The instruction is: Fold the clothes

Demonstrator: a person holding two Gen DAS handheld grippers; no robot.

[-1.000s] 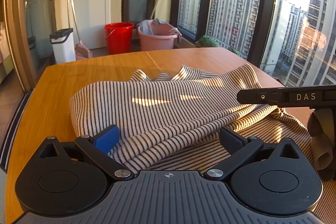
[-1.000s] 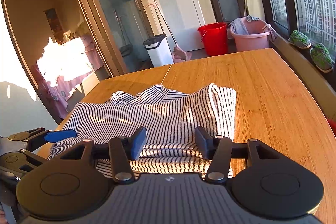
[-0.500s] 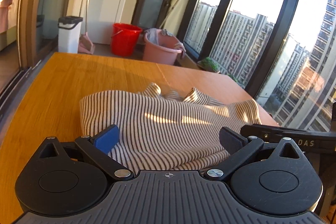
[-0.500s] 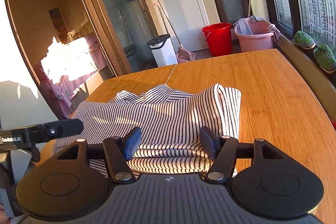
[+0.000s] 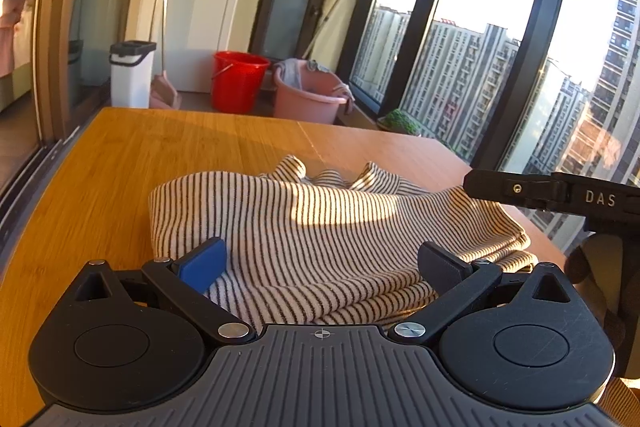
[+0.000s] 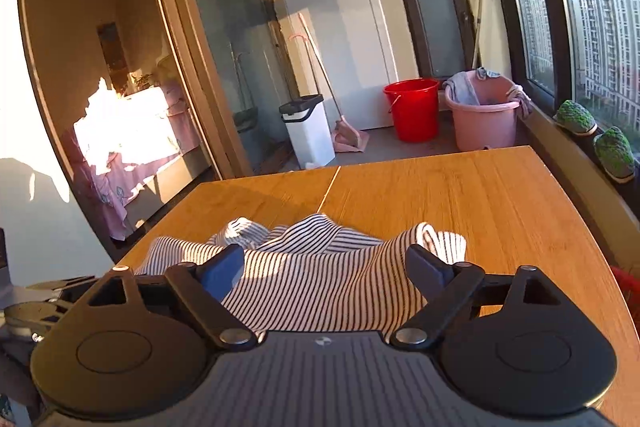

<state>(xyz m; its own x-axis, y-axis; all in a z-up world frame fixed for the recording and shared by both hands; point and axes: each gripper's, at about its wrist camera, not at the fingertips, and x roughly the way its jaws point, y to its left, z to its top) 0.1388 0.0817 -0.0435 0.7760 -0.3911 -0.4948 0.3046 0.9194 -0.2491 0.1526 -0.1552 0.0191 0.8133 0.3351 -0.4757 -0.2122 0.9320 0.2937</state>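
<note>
Nearest, the left gripper holds its fingers spread above the striped shirt. The right gripper is opening, shirt between its fingers, unpinched. The shirt lies bunched on the table's near part; bare wood runs to the far edge.

White letters "DAS" on the right hand-held gripper

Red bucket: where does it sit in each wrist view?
Left wrist: red bucket upper centre-left, on the floor beyond the table's far edge.
Right wrist: red bucket upper centre-right, beyond the table.
Shared landmark: the pink basin immediately right of it.
</note>
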